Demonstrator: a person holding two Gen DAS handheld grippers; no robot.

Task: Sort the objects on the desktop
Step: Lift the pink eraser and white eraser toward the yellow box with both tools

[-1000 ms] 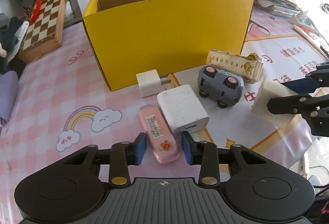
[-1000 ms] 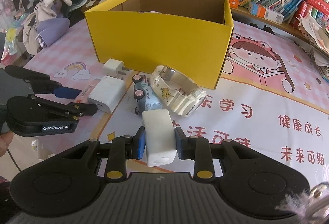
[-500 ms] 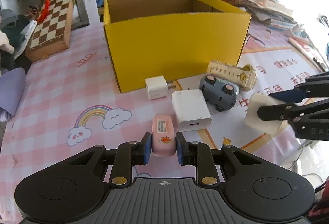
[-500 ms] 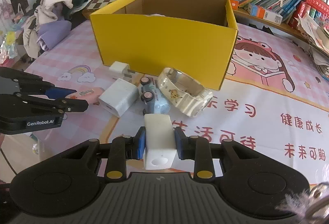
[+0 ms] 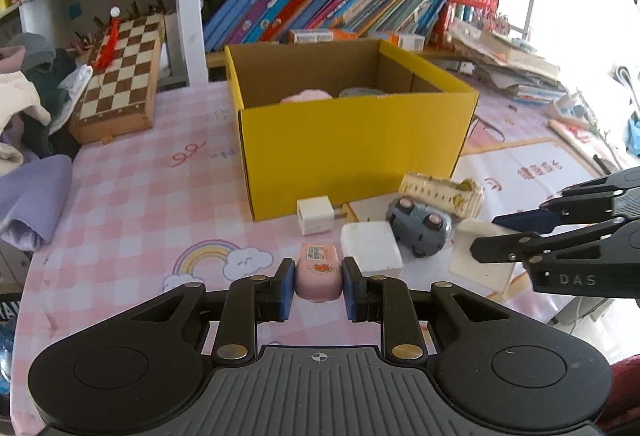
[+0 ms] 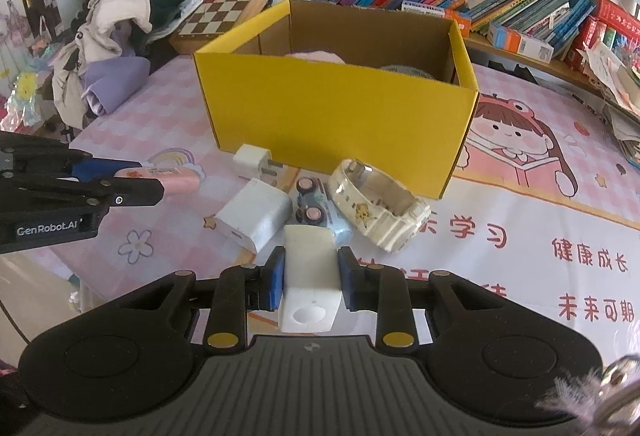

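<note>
Pink case (image 5: 318,270) with a barcode label, clamped between the blue pads (image 5: 285,288) of the left tool (image 5: 316,290), lifted clear of the counter (image 5: 132,204) over its pink checked cloth. White block (image 6: 309,278) with a round hole in its near end, gripped likewise in the right tool (image 6: 310,282), both sets of jaws closed tight on their loads. Between the two tools, lying on the counter: large white charger (image 6: 256,216), small white plug adapter (image 6: 250,158) nearer the box, grey-blue toy car (image 6: 316,212) touching the charger, cream watch (image 6: 376,206) with a cartoon print just beside the car. Behind these, yellow cardboard box (image 6: 336,116), open at the top, something pink and something grey showing inside over the front wall. Farther out: chessboard (image 5: 120,76) leaning at the left, heap of clothes (image 6: 116,36) past the counter edge, row of slanting books (image 5: 328,8) on the shelf behind the box.
</note>
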